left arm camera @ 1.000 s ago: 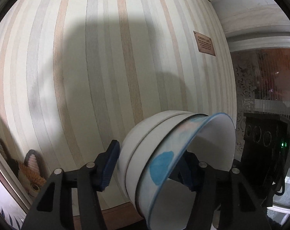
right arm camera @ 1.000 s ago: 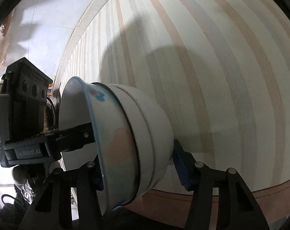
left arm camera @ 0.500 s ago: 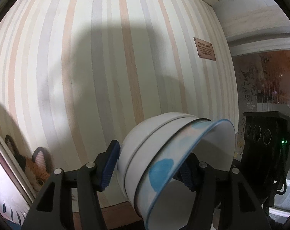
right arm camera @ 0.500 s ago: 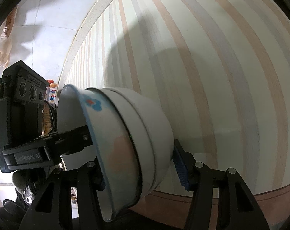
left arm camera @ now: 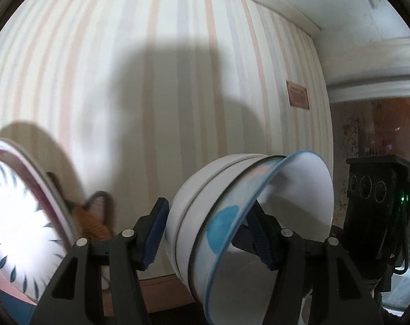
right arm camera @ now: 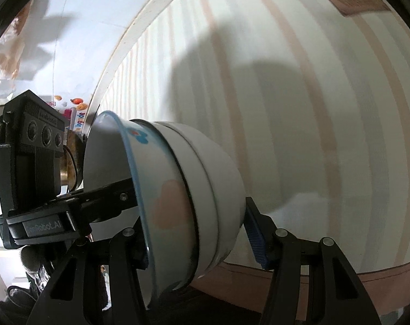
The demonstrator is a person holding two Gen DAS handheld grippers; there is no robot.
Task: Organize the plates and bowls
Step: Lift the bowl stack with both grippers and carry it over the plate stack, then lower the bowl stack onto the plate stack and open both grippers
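Observation:
A nested stack of bowls (left arm camera: 205, 230) is held on its side in the air between both grippers: white bowls outside, a blue-rimmed bowl with blue and orange patches inside. My left gripper (left arm camera: 207, 233) is shut on the stack, one finger on the outer wall, the other inside the rim. My right gripper (right arm camera: 197, 241) is shut on the same bowl stack (right arm camera: 194, 189) from the opposite side. Upright plates (left arm camera: 18, 216) with a leaf pattern stand at the left, one with a cat picture (left arm camera: 93, 216) behind.
A striped wall (left arm camera: 178, 94) with a small brown plaque (left arm camera: 297, 96) fills the background. A brown ledge (right arm camera: 340, 279) runs along the wall's foot. The other gripper's black camera body (left arm camera: 378, 216) shows at the right of the left wrist view.
Both grippers have swung left with the bowl stack. The leaf-pattern plates have come into the left wrist view, and the plaque has shifted right.

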